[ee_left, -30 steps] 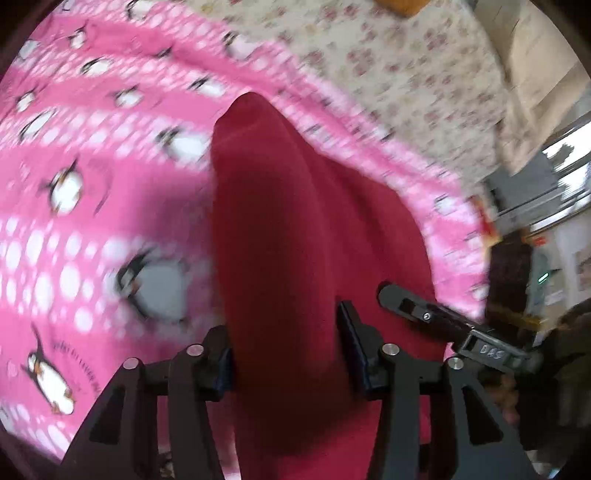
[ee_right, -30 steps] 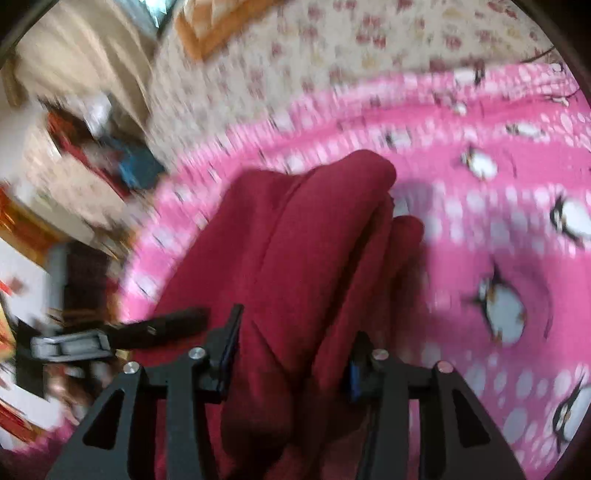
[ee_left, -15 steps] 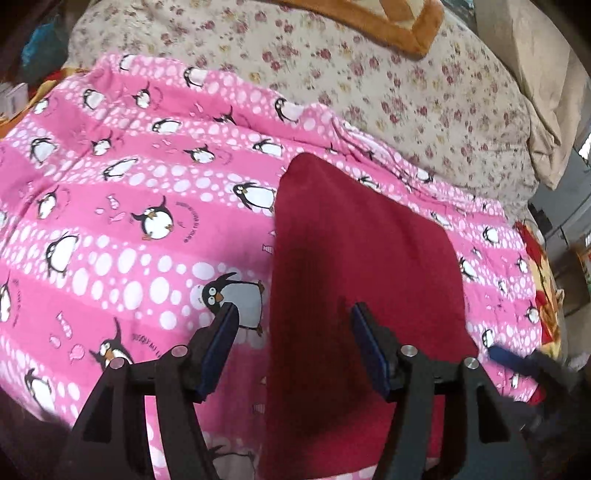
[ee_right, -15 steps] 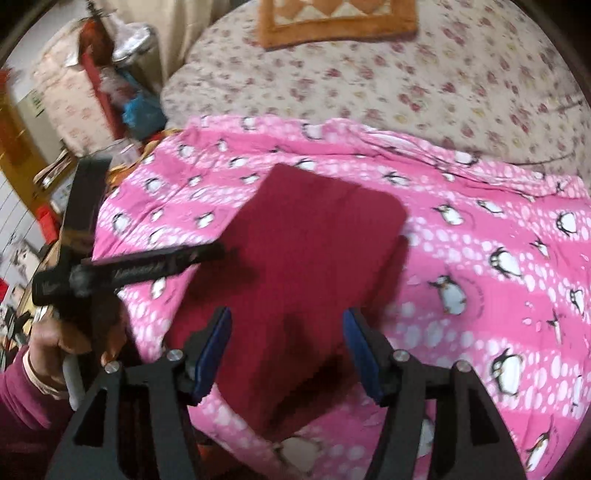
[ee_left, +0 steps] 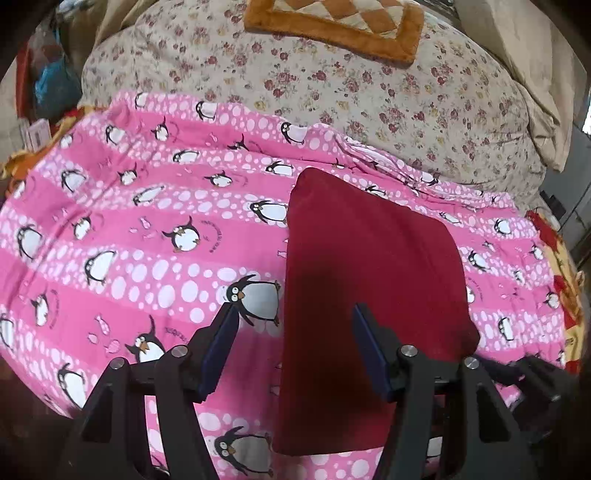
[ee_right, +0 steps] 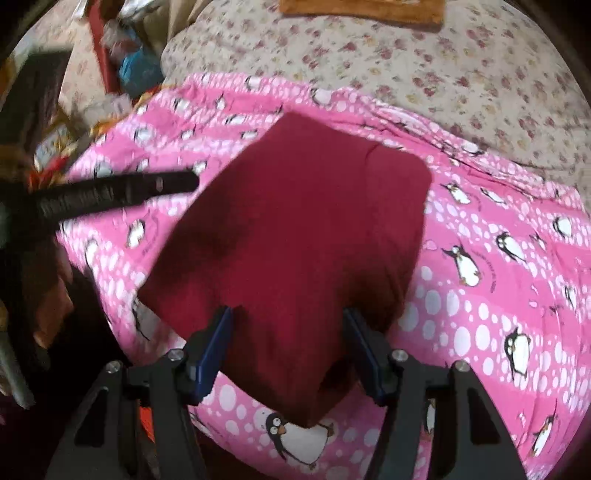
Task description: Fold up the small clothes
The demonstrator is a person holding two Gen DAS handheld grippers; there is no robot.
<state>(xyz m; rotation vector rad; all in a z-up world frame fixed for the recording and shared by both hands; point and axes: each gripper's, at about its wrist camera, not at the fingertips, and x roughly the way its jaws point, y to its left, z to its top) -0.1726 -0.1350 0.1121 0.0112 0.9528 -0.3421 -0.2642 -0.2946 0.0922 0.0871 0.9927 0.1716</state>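
Note:
A dark red garment [ee_left: 373, 266] lies folded into a flat rectangle on the pink penguin sheet [ee_left: 147, 229]. My left gripper [ee_left: 295, 317] hovers open above the garment's near left edge, its blue pads [ee_left: 218, 347] touching no cloth. In the right wrist view the same red garment [ee_right: 303, 221] lies flat, with one corner hanging toward the front of the sheet [ee_right: 498, 295]. My right gripper [ee_right: 288, 315] stands open above that near corner, holding nothing. The left gripper's black finger [ee_right: 110, 192] shows blurred at the left of that view.
A floral quilt [ee_left: 388, 96] covers the back of the bed, with an orange-bordered cushion [ee_left: 332, 22] on it. Clutter, including a blue bag [ee_right: 138, 70], sits off the bed's left side. The bed's front edge lies just below both grippers.
Both grippers have opened and let go of the red garment, then drawn back and up. The garment, bunched between the jaws before, now lies flat on the sheet.

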